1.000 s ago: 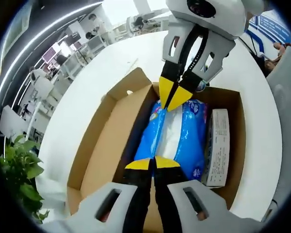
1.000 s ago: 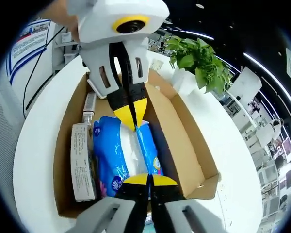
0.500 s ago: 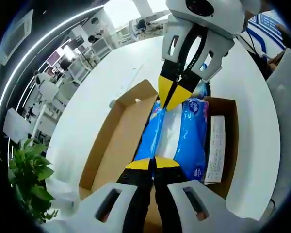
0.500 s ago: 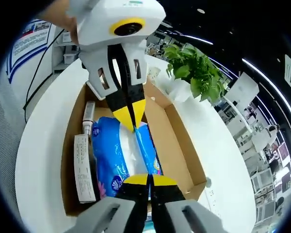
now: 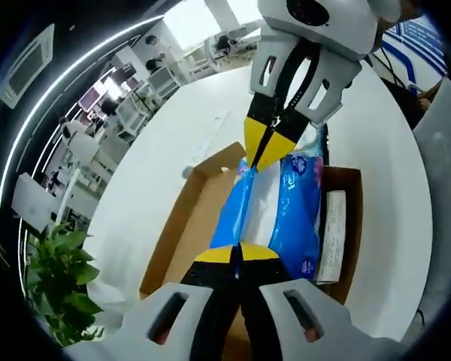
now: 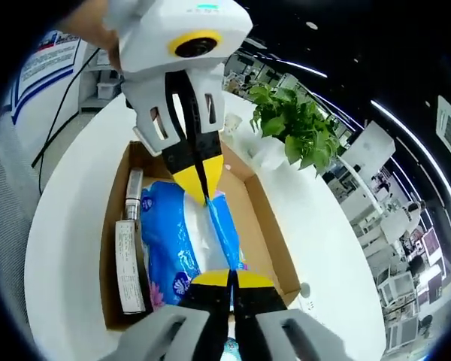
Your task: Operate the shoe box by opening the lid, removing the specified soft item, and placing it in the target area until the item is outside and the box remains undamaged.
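Both grippers — left and right — pinch the blue pack by its ends above the box; next, I carry it to the counter.

We note the blue tissue pack, clamped at opposite ends by the left tongs and right tongs, now sits higher against the shoe box; the box looks smaller, with more bench around it.
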`<action>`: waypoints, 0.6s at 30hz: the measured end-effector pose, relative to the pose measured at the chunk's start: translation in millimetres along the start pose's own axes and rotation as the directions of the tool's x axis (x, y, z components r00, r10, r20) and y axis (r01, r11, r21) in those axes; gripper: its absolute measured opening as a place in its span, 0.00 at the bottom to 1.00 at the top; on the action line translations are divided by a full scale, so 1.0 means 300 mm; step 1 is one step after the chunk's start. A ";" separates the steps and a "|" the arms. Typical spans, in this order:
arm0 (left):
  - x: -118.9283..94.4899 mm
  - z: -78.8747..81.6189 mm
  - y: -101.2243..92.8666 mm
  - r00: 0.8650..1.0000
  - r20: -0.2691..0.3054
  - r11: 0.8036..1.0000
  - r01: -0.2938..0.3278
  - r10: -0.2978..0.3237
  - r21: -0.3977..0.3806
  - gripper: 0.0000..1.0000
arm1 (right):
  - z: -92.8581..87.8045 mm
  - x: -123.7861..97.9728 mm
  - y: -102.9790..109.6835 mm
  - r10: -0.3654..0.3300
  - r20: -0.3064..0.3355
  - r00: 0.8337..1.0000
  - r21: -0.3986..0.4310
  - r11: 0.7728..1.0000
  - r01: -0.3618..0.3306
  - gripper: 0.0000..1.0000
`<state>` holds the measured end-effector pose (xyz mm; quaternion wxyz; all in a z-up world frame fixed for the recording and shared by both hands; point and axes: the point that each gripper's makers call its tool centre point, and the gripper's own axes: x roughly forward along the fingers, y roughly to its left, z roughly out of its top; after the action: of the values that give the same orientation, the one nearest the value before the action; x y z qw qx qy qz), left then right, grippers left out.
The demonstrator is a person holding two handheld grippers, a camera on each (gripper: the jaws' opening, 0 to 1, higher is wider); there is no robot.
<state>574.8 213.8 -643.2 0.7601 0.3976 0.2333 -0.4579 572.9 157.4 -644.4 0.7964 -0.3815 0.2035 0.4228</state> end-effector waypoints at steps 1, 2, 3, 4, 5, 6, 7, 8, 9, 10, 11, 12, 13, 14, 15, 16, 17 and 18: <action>-0.005 0.006 0.001 1.000 0.004 1.000 -0.002 0.002 0.000 0.00 | 0.004 -0.008 -0.008 -0.007 0.003 1.000 -0.003 1.000 0.007 0.00; -0.010 0.015 0.003 1.000 0.007 1.000 -0.004 0.004 0.003 0.00 | 0.008 -0.015 -0.013 -0.012 0.006 1.000 -0.004 1.000 0.012 0.00; -0.013 0.020 0.005 1.000 0.009 1.000 -0.006 0.006 0.005 0.00 | 0.013 -0.023 -0.020 -0.018 0.009 1.000 -0.004 1.000 0.018 0.00; -0.017 0.029 0.007 1.000 0.010 1.000 -0.007 0.007 0.012 0.00 | 0.015 -0.028 -0.024 -0.021 0.009 1.000 -0.002 1.000 0.021 0.00; -0.021 0.035 0.009 1.000 0.011 1.000 -0.008 0.007 0.014 0.00 | 0.017 -0.036 -0.030 -0.026 0.012 1.000 -0.006 1.000 0.026 0.00; -0.027 0.044 0.011 1.000 0.014 1.000 -0.008 0.008 0.014 0.00 | 0.018 -0.041 -0.034 -0.029 0.012 1.000 -0.006 1.000 0.029 0.00; -0.031 0.052 0.013 1.000 0.019 1.000 -0.011 0.011 0.015 0.00 | 0.020 -0.047 -0.039 -0.033 0.014 0.999 -0.009 0.999 0.033 0.00; -0.034 0.058 0.014 1.000 0.022 1.000 -0.012 0.011 0.016 0.00 | 0.021 -0.055 -0.047 -0.039 0.017 0.999 -0.009 0.999 0.039 0.00; -0.037 0.067 0.017 1.000 0.025 1.000 -0.012 0.012 0.019 0.00 | 0.023 -0.061 -0.051 -0.042 0.019 0.999 -0.009 0.999 0.042 0.00; -0.038 0.073 0.017 1.000 0.028 1.000 -0.013 0.012 0.022 0.00 | 0.024 -0.070 -0.057 -0.048 0.021 0.999 -0.012 0.999 0.048 0.00; -0.040 0.083 0.018 1.000 0.029 1.000 -0.013 0.012 0.026 0.00 | 0.024 -0.072 -0.059 -0.049 0.021 0.999 -0.013 0.999 0.049 0.00; -0.040 0.089 0.017 0.999 0.030 0.999 -0.013 0.012 0.029 0.00 | 0.024 -0.084 -0.066 -0.057 0.021 0.998 -0.015 0.998 0.057 0.00; -0.040 0.099 0.018 0.999 0.031 0.999 -0.013 0.012 0.033 0.00 | 0.024 -0.087 -0.068 -0.059 0.021 0.998 -0.015 0.998 0.059 0.00; -0.040 0.106 0.017 0.999 0.032 0.999 -0.012 0.011 0.034 0.00 | 0.021 -0.097 -0.073 -0.063 0.021 0.998 -0.016 0.998 0.064 0.00; -0.040 0.119 0.016 0.999 0.035 0.999 -0.012 0.011 0.039 0.00 | 0.019 -0.104 -0.078 -0.068 0.020 0.997 -0.016 0.998 0.068 0.00; -0.039 0.128 0.014 0.999 0.037 0.999 -0.011 0.009 0.042 0.00 | 0.016 -0.110 -0.083 -0.073 0.020 0.997 -0.016 0.997 0.073 0.00; -0.036 0.135 0.012 0.999 0.038 0.999 -0.010 0.008 0.045 0.00 | 0.012 -0.121 -0.092 -0.080 0.021 0.997 -0.013 0.997 0.080 0.00; -0.034 0.149 0.008 0.999 0.043 0.999 -0.008 0.006 0.052 0.00 | 0.008 -0.135 -0.099 -0.087 0.021 0.996 -0.010 0.996 0.087 0.00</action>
<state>571.7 183.1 -609.1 0.7559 0.4084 0.2037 -0.4695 574.8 127.9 -603.9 0.8141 -0.3899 0.1762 0.3927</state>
